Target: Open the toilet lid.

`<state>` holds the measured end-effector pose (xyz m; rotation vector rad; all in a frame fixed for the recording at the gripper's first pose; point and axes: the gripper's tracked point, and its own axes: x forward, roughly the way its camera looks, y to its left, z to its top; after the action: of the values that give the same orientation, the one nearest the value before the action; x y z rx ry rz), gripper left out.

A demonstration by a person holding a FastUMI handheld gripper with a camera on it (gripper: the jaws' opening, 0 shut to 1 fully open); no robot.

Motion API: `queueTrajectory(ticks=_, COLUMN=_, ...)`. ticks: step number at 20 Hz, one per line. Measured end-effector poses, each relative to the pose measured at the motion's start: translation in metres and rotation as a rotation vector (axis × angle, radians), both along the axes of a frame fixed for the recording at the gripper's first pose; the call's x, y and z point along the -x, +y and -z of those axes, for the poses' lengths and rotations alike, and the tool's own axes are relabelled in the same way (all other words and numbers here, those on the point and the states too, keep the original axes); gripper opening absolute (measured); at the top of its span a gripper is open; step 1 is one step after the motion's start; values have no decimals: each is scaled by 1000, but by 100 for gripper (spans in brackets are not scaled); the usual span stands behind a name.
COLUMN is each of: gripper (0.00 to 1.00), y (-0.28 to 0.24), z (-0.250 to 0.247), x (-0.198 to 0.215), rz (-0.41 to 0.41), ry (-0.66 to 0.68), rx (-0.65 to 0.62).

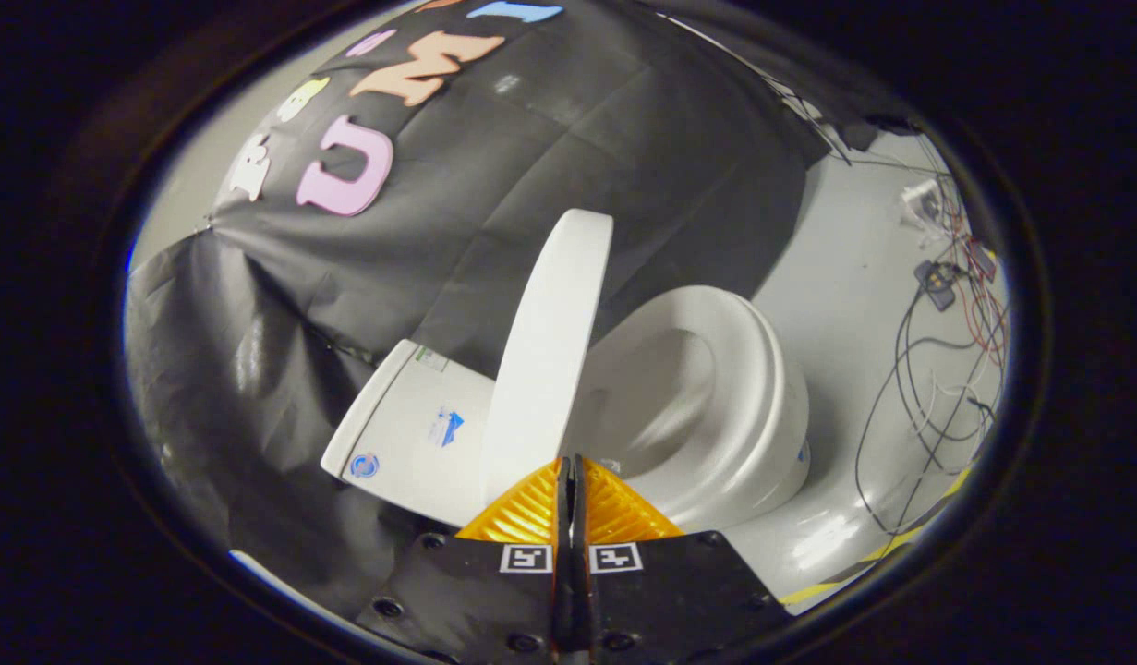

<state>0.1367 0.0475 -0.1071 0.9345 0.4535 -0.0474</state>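
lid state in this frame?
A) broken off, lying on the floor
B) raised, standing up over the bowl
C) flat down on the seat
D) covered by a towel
B: the lid stands raised between the tank and the seat, whose opening is exposed; the gripper has its fingers closed together just short of the lid's lower edge, and whether they touch it cannot be told.

The pale floor [845, 277] carries the white toilet [716, 406] and, near it, loose cables [937, 369].
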Motion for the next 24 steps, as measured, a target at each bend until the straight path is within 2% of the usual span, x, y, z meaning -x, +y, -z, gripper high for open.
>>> queueTrajectory(ticks=4, gripper=0, y=4, z=-17, x=-5, rz=-39, ry=-21, rx=95)
queueTrajectory(ticks=10, gripper=0, y=10, z=-31, x=-10, rz=-58, ry=-27, rx=148)
queueTrajectory(ticks=21, gripper=1, y=8, z=-33, x=-10, rz=15, ry=6, rx=166)
queueTrajectory(ticks=24, gripper=0, y=12, z=-39, x=-13, rz=12, ry=2, rx=194)
